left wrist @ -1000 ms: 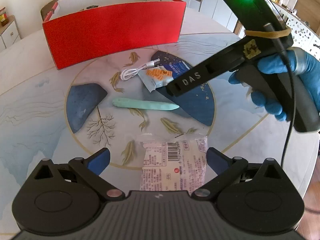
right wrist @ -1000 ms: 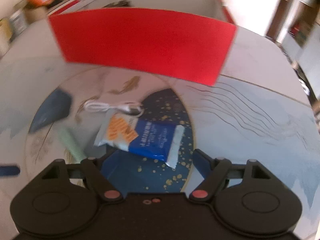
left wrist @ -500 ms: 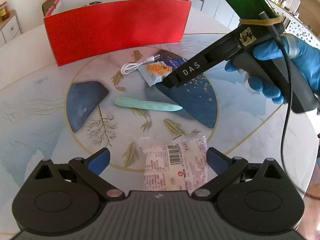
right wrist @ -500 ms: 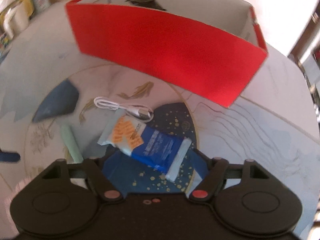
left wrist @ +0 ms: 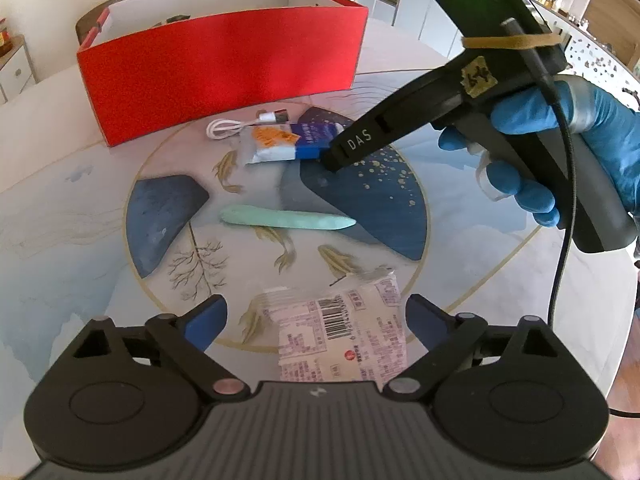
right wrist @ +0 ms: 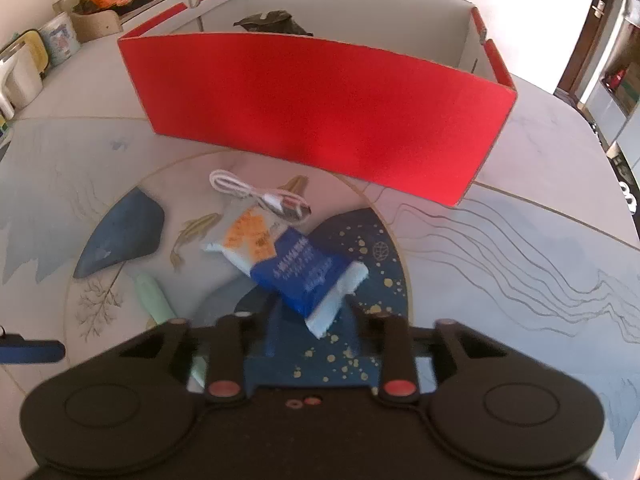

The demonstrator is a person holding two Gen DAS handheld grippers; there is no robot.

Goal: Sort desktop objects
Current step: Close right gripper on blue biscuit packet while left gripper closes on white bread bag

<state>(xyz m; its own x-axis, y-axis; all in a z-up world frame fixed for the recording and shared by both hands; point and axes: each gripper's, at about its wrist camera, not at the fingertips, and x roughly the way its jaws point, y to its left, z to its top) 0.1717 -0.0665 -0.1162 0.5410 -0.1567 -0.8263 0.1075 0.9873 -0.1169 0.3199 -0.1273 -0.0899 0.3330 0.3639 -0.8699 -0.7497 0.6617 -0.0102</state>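
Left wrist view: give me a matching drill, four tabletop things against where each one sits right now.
Things:
1. white cable
2. blue snack packet
3. mint stick
4. barcode packet

Places:
A. pinched in the right gripper
B. lying flat mid-circle
C. closest to the red box
D. across the gold ring's near edge

Pairs: 1-C, 2-A, 3-B, 4-D

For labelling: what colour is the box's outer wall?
Red box, white inside; right wrist view shows it best.
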